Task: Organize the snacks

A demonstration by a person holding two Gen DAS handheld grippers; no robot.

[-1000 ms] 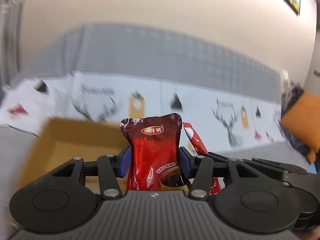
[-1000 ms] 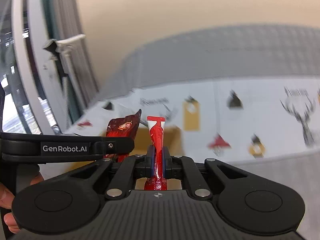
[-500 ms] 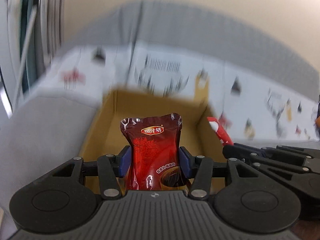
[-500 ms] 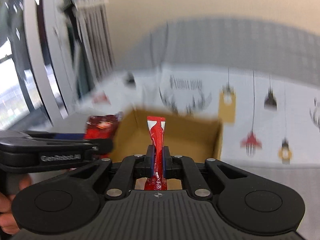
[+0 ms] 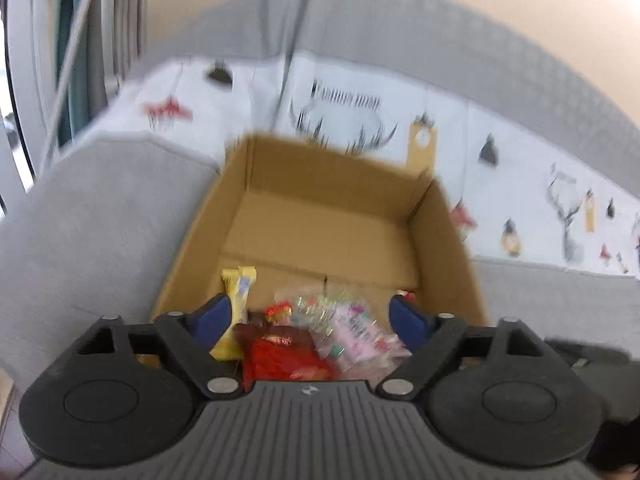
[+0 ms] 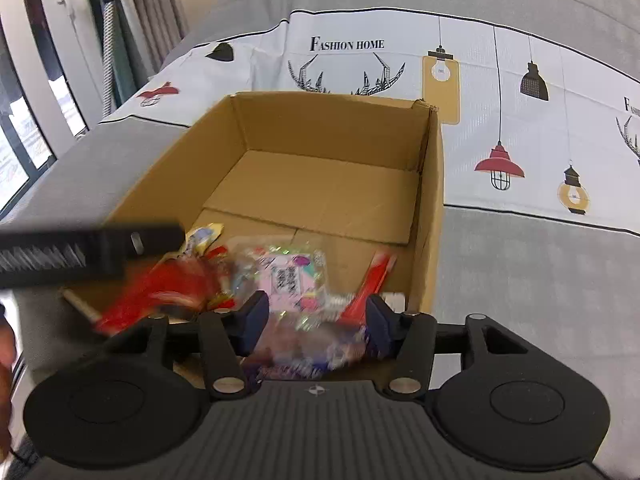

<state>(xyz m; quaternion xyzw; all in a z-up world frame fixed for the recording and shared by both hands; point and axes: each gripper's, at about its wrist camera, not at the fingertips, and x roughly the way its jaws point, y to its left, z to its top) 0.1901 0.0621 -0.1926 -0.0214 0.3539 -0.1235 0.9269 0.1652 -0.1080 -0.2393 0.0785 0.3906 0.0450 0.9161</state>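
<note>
- Left gripper [image 5: 310, 316] and right gripper [image 6: 312, 318]: jaws spread, holding nothing.
- Snacks [image 6: 280, 276] piled in box [image 6: 434, 200] below both jaws.
- Risk: grippers close together, withdrawal could clip the box wall or snag a wrapper.

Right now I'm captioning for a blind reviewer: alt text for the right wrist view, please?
The open right gripper hovers over a cardboard box whose near end holds blurred snack packets. The box sits on a grey sofa with a printed white cover.
</note>
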